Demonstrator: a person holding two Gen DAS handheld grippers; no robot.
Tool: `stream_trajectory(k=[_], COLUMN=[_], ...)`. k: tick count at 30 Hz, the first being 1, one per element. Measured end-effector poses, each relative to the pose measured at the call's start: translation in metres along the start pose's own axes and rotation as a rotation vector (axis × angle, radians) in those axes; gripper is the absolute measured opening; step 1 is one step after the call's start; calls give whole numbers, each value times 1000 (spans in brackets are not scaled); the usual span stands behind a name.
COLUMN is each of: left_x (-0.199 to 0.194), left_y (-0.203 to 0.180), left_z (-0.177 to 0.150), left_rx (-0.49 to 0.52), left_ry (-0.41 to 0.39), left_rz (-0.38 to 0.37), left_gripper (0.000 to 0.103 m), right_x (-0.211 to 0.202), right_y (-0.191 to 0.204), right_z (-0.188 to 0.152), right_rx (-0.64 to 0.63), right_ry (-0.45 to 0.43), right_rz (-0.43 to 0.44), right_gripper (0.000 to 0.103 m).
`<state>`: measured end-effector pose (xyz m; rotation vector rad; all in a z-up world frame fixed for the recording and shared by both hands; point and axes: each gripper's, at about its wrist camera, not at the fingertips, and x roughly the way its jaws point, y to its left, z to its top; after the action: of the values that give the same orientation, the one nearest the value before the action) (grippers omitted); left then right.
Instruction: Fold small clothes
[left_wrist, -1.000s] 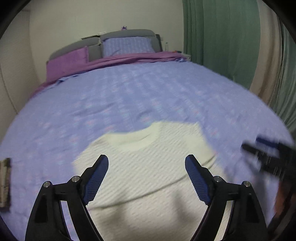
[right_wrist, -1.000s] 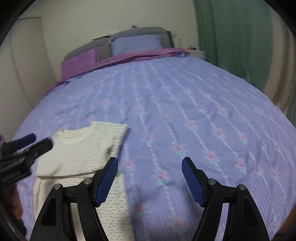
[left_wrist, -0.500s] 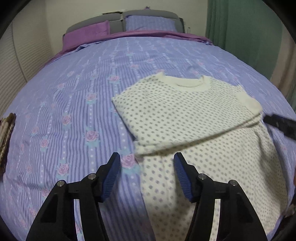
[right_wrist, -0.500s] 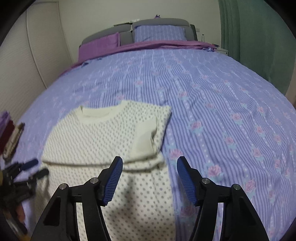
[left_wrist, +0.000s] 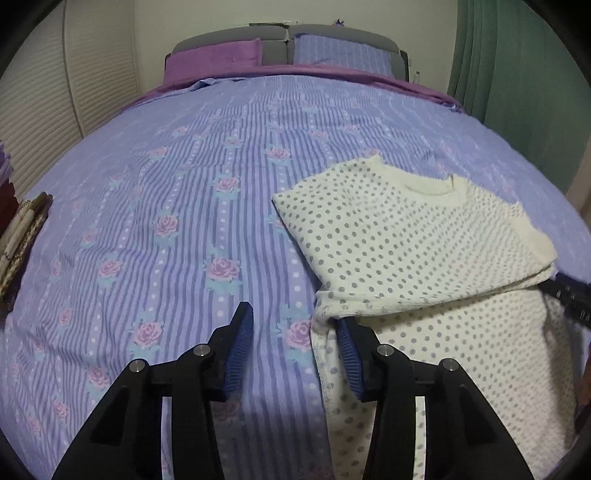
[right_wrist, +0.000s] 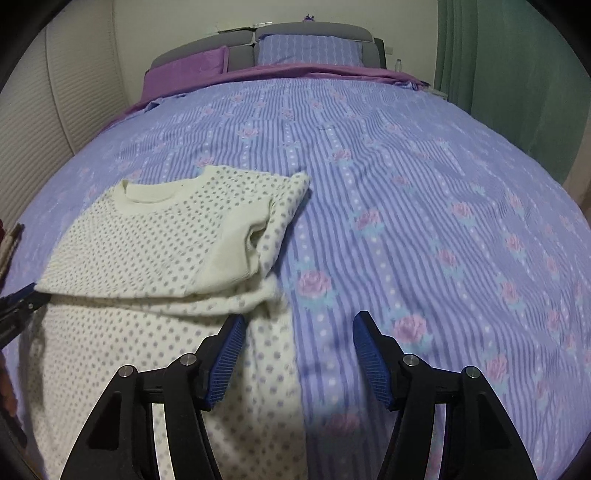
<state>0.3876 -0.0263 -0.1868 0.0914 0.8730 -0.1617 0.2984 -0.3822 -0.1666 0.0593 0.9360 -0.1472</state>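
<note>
Both grippers have come down toward the bed since a second ago, and the cream dotted top (left_wrist: 413, 236) now fills more of each view. One left gripper (left_wrist: 295, 328) sits at the top's left edge where the fold line meets the bedspread (left_wrist: 166, 221); its jaws have just been closing and stand fairly narrow, the right pad against the cloth edge, the left pad over bare bedspread, nothing pinched yet. One right gripper (right_wrist: 297, 332) hovers at the top's right edge, jaws moderately wide, the edge of the cloth between them but not gripped. One top lies near, its upper part folded down over the lower. Two pillows lie far, one purple pillow (left_wrist: 214, 59), one striped pillow (left_wrist: 341, 53).
</note>
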Motion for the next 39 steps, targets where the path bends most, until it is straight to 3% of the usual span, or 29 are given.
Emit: stream_trajectory(k=[3,13,17,20,29,39], left_x=[1,1,-36,-77,-161,-159], left_y=[-4,-2,-9,-12,-23,-20], left_z=[-3,-6,-10,-19,-75,-149], left_rx=[10,-16,28,53,107,52], left_ry=[-6,23,9,-14,-77,18], left_rz=[25,53,50,65,39,-35], left_gripper=[45,50,66,67,68,68], right_x=[2,1,-33,-71,-148,-148], right_y=[-12,-26,-19,-20,-32,-22], right_z=[3,-6,-13,-25,-90,-164], right_rx=[41,148,119,111,136,170], right_ry=[-23,-5,-7,-33,-62,12], right_rz=[-33,8,26,23,26,104], right_gripper=[60,60,60,61,61,61])
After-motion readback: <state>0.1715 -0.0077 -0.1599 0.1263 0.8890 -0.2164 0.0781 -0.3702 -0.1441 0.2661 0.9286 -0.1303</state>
